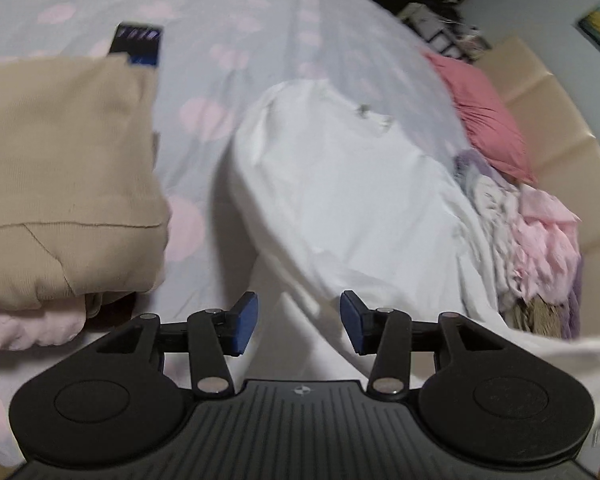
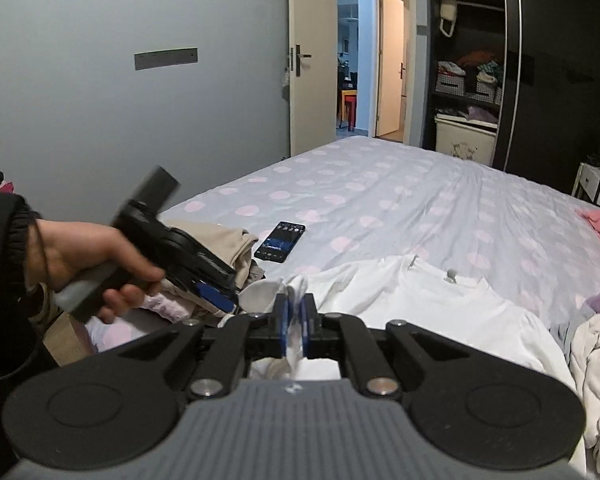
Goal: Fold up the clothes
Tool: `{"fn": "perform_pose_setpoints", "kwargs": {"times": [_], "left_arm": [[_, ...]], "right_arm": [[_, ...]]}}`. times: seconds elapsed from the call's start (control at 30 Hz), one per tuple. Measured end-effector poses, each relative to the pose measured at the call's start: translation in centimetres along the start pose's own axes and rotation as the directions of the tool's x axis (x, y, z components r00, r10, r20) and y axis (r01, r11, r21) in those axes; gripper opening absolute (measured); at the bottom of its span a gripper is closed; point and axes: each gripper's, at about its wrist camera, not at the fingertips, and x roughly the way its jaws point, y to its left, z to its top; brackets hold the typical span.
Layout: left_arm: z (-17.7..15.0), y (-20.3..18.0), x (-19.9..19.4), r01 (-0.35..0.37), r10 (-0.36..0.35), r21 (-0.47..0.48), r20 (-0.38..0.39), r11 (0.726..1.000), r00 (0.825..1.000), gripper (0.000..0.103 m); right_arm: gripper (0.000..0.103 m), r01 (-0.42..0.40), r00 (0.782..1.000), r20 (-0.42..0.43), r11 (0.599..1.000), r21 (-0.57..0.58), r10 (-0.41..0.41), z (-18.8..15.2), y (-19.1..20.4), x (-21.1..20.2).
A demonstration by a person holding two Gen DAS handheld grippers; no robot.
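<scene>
Sleeve work, by the look: your right gripper (image 2: 295,314) is clenched on a fold of the white shirt (image 2: 432,312), which lies spread near the bed's (image 2: 380,200) near edge. Your left gripper (image 1: 299,322) hangs released above it; bring it onto the cloth.

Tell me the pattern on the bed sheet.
The bed sheet is pale blue-grey with pink polka dots, clearest in the right wrist view.
</scene>
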Motion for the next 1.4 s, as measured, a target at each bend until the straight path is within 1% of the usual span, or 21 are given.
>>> {"fn": "perform_pose_setpoints", "kwargs": {"times": [0.07, 0.1, 0.13, 0.23, 0.27, 0.43, 0.6, 0.67, 0.7, 0.73, 0.8, 0.87, 0.97, 1.0, 1.03, 1.13, 1.17, 1.3, 1.33, 1.37, 1.4], "left_arm": [[0.5, 0.3, 0.7, -0.015, 0.015, 0.005, -0.001, 1.0, 1.0, 0.043], [0.8, 0.5, 1.0, -0.019, 0.019, 0.002, -0.002, 1.0, 1.0, 0.045], [1.0, 0.7, 1.4, -0.011, 0.011, -0.017, -0.007, 1.0, 1.0, 0.046], [1.4, 1.8, 2.6, 0.045, -0.049, -0.121, -0.024, 0.992, 0.999, 0.046], [1.5, 2.0, 3.0, 0.044, -0.05, -0.155, -0.03, 0.987, 0.998, 0.046], [2.3, 2.5, 3.4, 0.024, -0.021, -0.252, 0.014, 0.967, 1.0, 0.046], [2.5, 2.9, 4.7, 0.004, -0.006, -0.291, -0.004, 0.957, 1.0, 0.046], [2.5, 3.2, 5.4, 0.025, -0.037, -0.327, -0.029, 0.945, 0.999, 0.041], [2.5, 3.3, 5.7, 0.043, -0.058, -0.342, -0.035, 0.939, 0.998, 0.021], [2.5, 3.3, 5.7, 0.07, -0.082, -0.344, -0.022, 0.936, 0.996, 0.0], [3.0, 2.7, 4.7, 0.088, -0.082, -0.314, 0.034, 0.945, 0.996, 0.0], [3.6, 2.2, 3.5, 0.105, -0.079, -0.283, 0.101, 0.953, 0.992, 0.0], [4.3, 2.3, 1.8, 0.127, -0.073, -0.292, 0.187, 0.948, 0.98, 0.0], [4.5, 2.3, 1.2, 0.124, -0.061, -0.289, 0.218, 0.949, 0.974, 0.0], [4.8, 2.1, 0.4, 0.107, -0.037, -0.27, 0.252, 0.957, 0.967, 0.0], [5.6, 1.3, -1.7, 0.053, 0.027, -0.217, 0.352, 0.975, 0.935, 0.0], [5.8, 1.0, -2.1, 0.056, 0.025, -0.205, 0.372, 0.977, 0.928, 0.0], [6.1, -0.1, -2.9, 0.013, 0.062, -0.185, 0.396, 0.983, 0.916, 0.0], [6.1, -0.2, -2.7, 0.0, 0.076, -0.193, 0.386, 0.981, 0.92, 0.0], [6.0, 0.0, -2.3, -0.006, 0.085, -0.212, 0.365, 0.977, 0.927, 0.0], [6.0, 0.1, -1.8, -0.01, 0.092, -0.233, 0.345, 0.972, 0.934, 0.0]], "right_arm": [[0.007, -0.006, 1.0, 0.0, 1.0, 0.001, 0.006, -0.1, 0.2, -0.2], [0.007, -0.005, 1.0, -0.004, 1.0, 0.004, 0.005, -0.2, 0.1, -0.4], [0.007, -0.004, 1.0, -0.008, 1.0, 0.005, 0.004, -0.3, 0.1, -0.5], [0.008, -0.006, 1.0, -0.008, 1.0, -0.009, 0.006, -0.6, 0.3, -0.7], [0.008, -0.008, 1.0, -0.005, 1.0, -0.011, 0.008, -0.6, 0.4, -0.9], [0.008, -0.014, 1.0, 0.012, 1.0, -0.025, 0.014, -0.6, 0.6, -1.7], [0.008, -0.018, 0.999, 0.039, 1.0, -0.019, 0.019, -0.5, 0.6, -2.7], [0.008, -0.024, 0.999, 0.036, 1.0, -0.011, 0.024, -0.5, 0.6, -2.9], [0.008, -0.027, 0.999, 0.035, 1.0, -0.007, 0.027, -0.5, 0.6, -3.0], [0.008, -0.03, 0.999, 0.034, 1.0, -0.003, 0.03, -0.5, 0.6, -3.1], [0.008, -0.032, 0.999, 0.027, 0.999, -0.002, 0.032, -0.6, 0.7, -3.1], [0.008, -0.031, 0.999, 0.018, 1.0, -0.006, 0.031, -0.7, 0.8, -3.1], [0.008, -0.037, 0.999, -0.004, 0.999, -0.007, 0.037, -1.1, 1.0, -2.7], [0.008, -0.043, 0.999, -0.013, 0.999, -0.006, 0.043, -1.2, 1.0, -2.5], [0.008, -0.05, 0.998, -0.024, 0.999, -0.001, 0.05, -1.3, 1.1, -2.3], [0.008, -0.108, 0.991, -0.074, 0.992, 0.067, 0.113, -1.8, 0.9, -0.9], [0.008, -0.128, 0.987, -0.09, 0.988, 0.09, 0.136, -2.0, 0.9, -0.5], [0.008, -0.208, 0.958, -0.156, 0.956, 0.205, 0.242, -3.1, 0.9, 1.4], [0.008, -0.22, 0.949, -0.175, 0.947, 0.234, 0.264, -3.4, 0.9, 1.8], [0.008, -0.23, 0.941, -0.188, 0.938, 0.258, 0.282, -3.6, 0.9, 2.2], [0.008, -0.228, 0.947, -0.164, 0.94, 0.253, 0.274, -3.4, 0.9, 1.7]]}}
